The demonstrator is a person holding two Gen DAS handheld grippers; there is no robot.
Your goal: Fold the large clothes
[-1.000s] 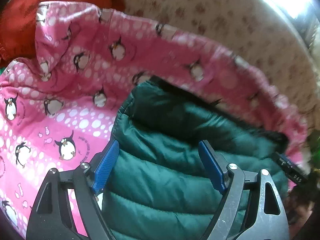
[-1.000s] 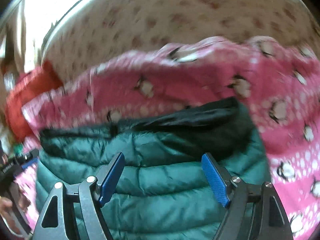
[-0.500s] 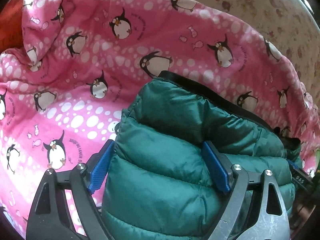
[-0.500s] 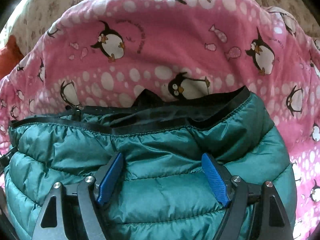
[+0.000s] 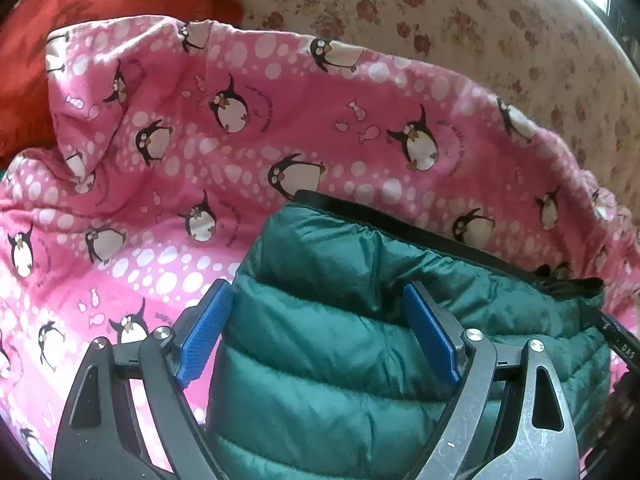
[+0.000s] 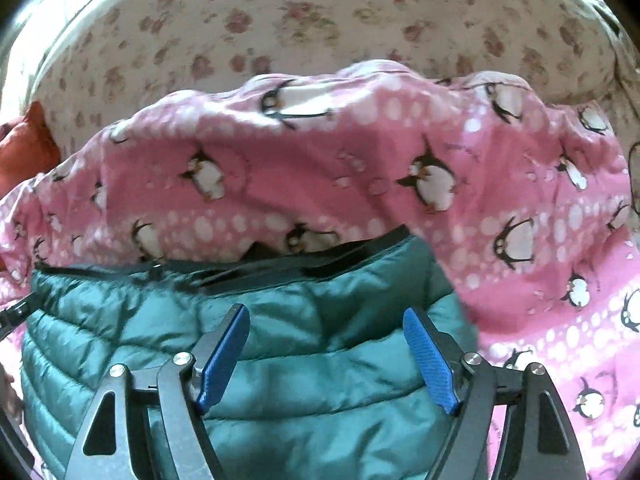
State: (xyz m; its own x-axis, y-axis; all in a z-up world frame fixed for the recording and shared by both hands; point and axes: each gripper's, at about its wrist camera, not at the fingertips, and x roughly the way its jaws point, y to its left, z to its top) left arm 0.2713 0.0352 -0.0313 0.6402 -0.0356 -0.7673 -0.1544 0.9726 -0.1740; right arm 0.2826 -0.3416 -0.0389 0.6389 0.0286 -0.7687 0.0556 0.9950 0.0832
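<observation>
Green quilted jacket (image 5: 360, 320) filled the lower centre of both wrist views, lying on a pink penguin blanket (image 5: 200, 120). Left gripper (image 5: 318, 332) was spread wide, blue pads either side of the jacket's left edge, not pinching it. Right gripper (image 6: 326, 354) also gaped wide over the jacket (image 6: 260, 360), pads apart above the puffy fabric. Black trim ran along the jacket's top edge. Blanket (image 6: 400, 168) bunched up behind, across mid frame. Floral sheet (image 5: 440, 20) at top; red cushion (image 5: 80, 8) upper left in the left view. Right view slightly blurred.
</observation>
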